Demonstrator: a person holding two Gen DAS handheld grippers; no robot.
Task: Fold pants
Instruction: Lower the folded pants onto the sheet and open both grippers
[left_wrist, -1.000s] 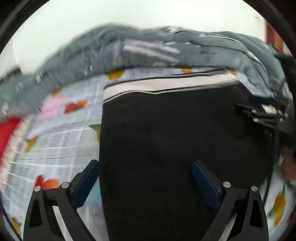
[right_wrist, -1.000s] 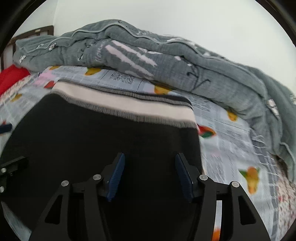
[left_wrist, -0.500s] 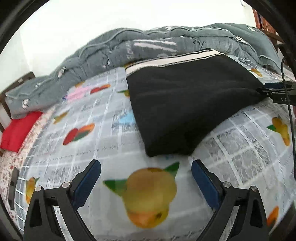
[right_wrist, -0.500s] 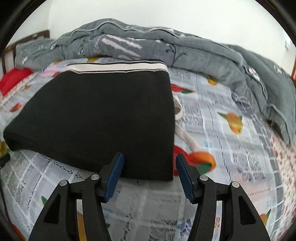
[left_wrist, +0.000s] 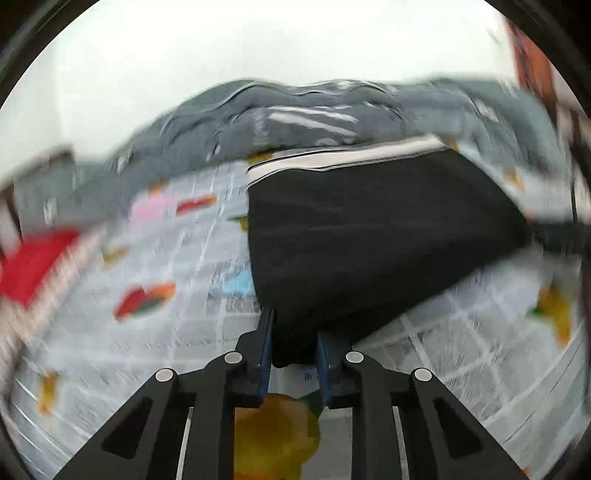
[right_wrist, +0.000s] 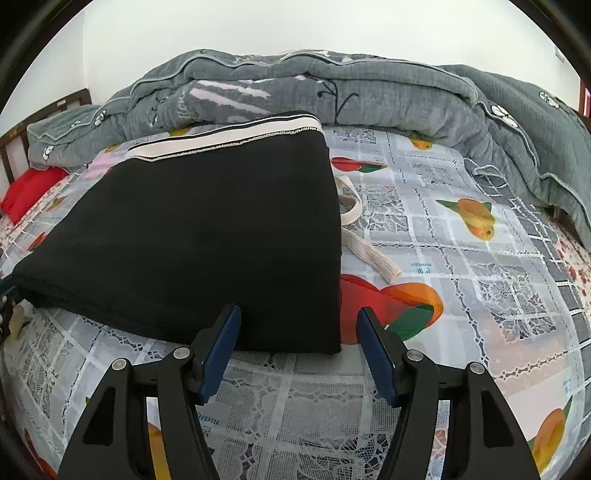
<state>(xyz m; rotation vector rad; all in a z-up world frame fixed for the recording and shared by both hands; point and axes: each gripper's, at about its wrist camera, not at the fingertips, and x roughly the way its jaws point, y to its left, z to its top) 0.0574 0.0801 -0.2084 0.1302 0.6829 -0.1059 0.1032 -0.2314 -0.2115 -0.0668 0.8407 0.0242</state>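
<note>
Black pants (right_wrist: 203, 229) lie folded on the bed, their white waistband (right_wrist: 229, 138) at the far end; a cream drawstring (right_wrist: 369, 251) trails out on the right. In the blurred left wrist view the pants (left_wrist: 369, 240) spread ahead, and my left gripper (left_wrist: 295, 343) is closing, its pads pinching their near left corner. My right gripper (right_wrist: 298, 314) sits at the near right corner with its jaws opening. The fabric edge lies between the blue pads (right_wrist: 221, 343), which do not press on it.
The fruit-print sheet (right_wrist: 461, 277) covers the bed around the pants. A rumpled grey quilt (right_wrist: 369, 85) is heaped along the far side and down the right. A red pillow (right_wrist: 29, 188) lies at the far left by the wooden headboard (right_wrist: 14, 136).
Both grippers drew back from over the pants to their near edge. The left jaws went from wide open to pinched on the near corner. The right jaws widened a little.
</note>
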